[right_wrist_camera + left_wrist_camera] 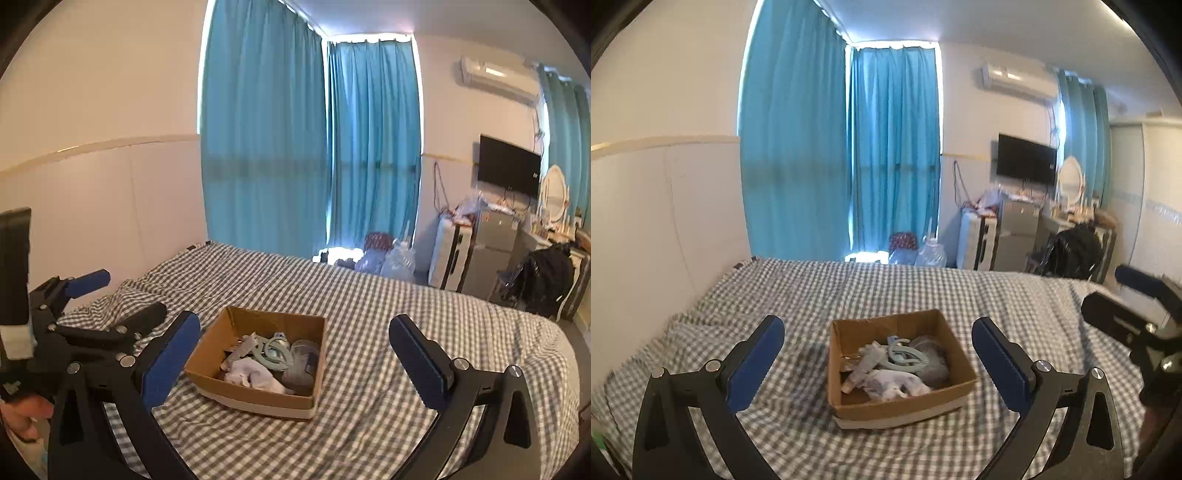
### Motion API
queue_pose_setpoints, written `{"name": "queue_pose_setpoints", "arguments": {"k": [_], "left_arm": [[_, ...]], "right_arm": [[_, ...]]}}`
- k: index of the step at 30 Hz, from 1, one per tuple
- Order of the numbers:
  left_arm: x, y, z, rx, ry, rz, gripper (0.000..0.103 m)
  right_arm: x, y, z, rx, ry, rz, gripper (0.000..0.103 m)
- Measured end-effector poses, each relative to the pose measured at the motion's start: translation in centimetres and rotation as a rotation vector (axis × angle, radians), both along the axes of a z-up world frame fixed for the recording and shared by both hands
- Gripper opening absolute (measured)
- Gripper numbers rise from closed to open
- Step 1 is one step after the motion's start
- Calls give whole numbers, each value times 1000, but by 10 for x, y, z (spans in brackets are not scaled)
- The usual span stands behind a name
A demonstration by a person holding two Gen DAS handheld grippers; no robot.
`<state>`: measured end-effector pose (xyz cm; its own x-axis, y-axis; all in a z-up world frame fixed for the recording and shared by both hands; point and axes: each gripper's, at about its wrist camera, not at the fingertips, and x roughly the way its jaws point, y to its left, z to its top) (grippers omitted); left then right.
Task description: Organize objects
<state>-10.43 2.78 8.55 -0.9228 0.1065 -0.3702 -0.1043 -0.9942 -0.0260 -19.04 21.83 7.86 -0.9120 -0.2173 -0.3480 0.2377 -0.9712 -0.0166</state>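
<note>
Both my claws are up over the bed (923,291), nothing in either. My left gripper (877,354) has its jaws spread wide, blue pads (755,365) facing each other with the cardboard box (916,406) framed between them, well clear of both fingers. My right gripper (295,354) is the same: wide open, empty, box (255,397) sitting between the fingers but nearer the left pad (171,360).

Box: brown corrugated, open top, shallow, roughly rectangular, with a pale band along the bottom of the near wall. It sits flat on the grey-and-white checked bedsheet (406,317), about mid-bed. No flaps visible.

Orientation: in the left wrist view the long axis runs roughly away from me, rotated slightly so the near-right corner points toward my right finger. In the right wrist view it reads as skewed, with one corner pointing toward the far wall and the near wall running diagonally down to the right.

Contents are a loose heap: a light blue ring-shaped piece (905,360), a white crumpled cloth or bag (897,384) at the near side, a grey rounded item (934,363) on the right, a small pale tube (857,373) on the left. Too jumbled to identify more.

Each gripper shows in the other's view: right one (1115,295) at the right edge, left one (122,301) at the left edge, open.
</note>
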Motion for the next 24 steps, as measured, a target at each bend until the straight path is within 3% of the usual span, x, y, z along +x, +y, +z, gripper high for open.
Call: {"name": "queue_pose_setpoints", "arguments": {"k": [5, 9, 12, 17, 21, 24], "left_arm": [[5, 1, -20, 14, -24, 19, 103], [21, -2, -45, -3, 27, 57, 103], [29, -4, -62, -43, 16, 98, 103], [37, -13, -82, -9, -4, 115, 103], [40, -3, -91, -74, -37, 87, 103], [41, 1, -94, -75, -47, 83, 103]], "right_arm": [[23, 6, -23, -22, 38, -5, 103], [33, 6, -51, -21, 68, -39, 103], [34, 7, -75, -26, 46, -32, 103], [23, 7, -105, -20, -25, -43, 103], [18, 9, -116, -16, -56, -62, 103], [19, 14, -118, -34, -58, -80, 103]]}}
